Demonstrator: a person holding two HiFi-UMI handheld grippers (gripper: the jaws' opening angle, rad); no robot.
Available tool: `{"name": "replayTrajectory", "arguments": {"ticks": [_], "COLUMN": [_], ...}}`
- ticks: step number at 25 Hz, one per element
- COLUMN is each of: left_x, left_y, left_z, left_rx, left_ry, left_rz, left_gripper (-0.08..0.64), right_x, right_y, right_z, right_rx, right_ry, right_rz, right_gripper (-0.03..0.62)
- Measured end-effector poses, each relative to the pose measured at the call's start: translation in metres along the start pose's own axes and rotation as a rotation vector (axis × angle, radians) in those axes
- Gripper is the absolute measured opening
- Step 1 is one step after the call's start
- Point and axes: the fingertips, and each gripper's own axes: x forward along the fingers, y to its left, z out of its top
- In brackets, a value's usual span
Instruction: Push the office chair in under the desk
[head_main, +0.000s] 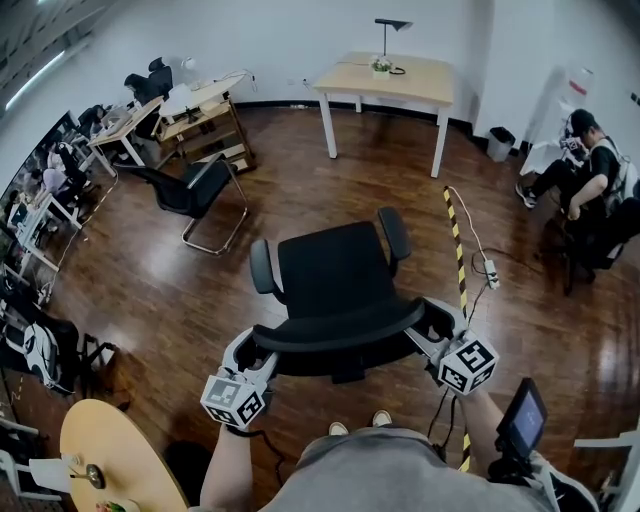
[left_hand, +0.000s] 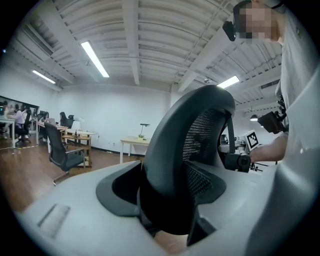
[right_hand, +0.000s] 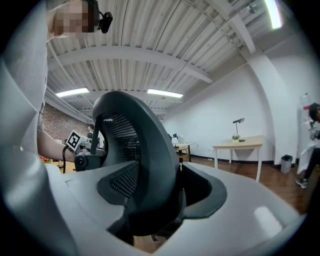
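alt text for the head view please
A black office chair seen from above and behind, with the left gripper and right gripper closed on the two ends of its backrest's top edge. Across the dark wood floor ahead stands a light wooden desk with a lamp.

The chair (head_main: 335, 275) is framed in matt black plastic and backed with mesh (left_hand: 202, 131). The floor (head_main: 150, 290) is laid in dark glossy wood; the desk (head_main: 400, 75) is topped with pale wood. The left gripper (head_main: 262, 350) and right gripper (head_main: 430, 325) are cased in smooth grey plastic.
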Motion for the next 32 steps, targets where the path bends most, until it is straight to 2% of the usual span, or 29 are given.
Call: {"name": "replayTrajectory", "arguments": {"ticks": [7, 13, 19, 27, 32], "left_x": [-0.003, -0.010, -0.013, -0.013, -0.012], "left_y": [0.022, 0.045, 0.089, 0.130, 0.151], "left_z": [0.001, 0.011, 0.005, 0.011, 0.012], "left_rx": [-0.001, -0.005, 0.005, 0.024, 0.032], "left_ry": [-0.009, -0.022, -0.008, 0.013, 0.020], "left_rz": [-0.033, -0.126, -0.250, -0.363, -0.399], "left_gripper": [0.255, 0.253, 0.252, 0.252, 0.252], "right_x": [0.008, 0.017, 0.037, 0.058, 0.071], "right_y": [0.016, 0.043, 0.079, 0.119, 0.136], "right_z": [0.004, 0.002, -0.004, -0.005, -0.010], "right_rx": [0.009, 0.022, 0.039, 0.042, 0.056], "right_ry": [-0.024, -0.049, -0.079, -0.095, -0.086], "right_rz": [-0.039, -0.131, -0.258, -0.384, -0.432], "right_gripper": [0.262, 0.261, 0.262, 0.262, 0.261]}}
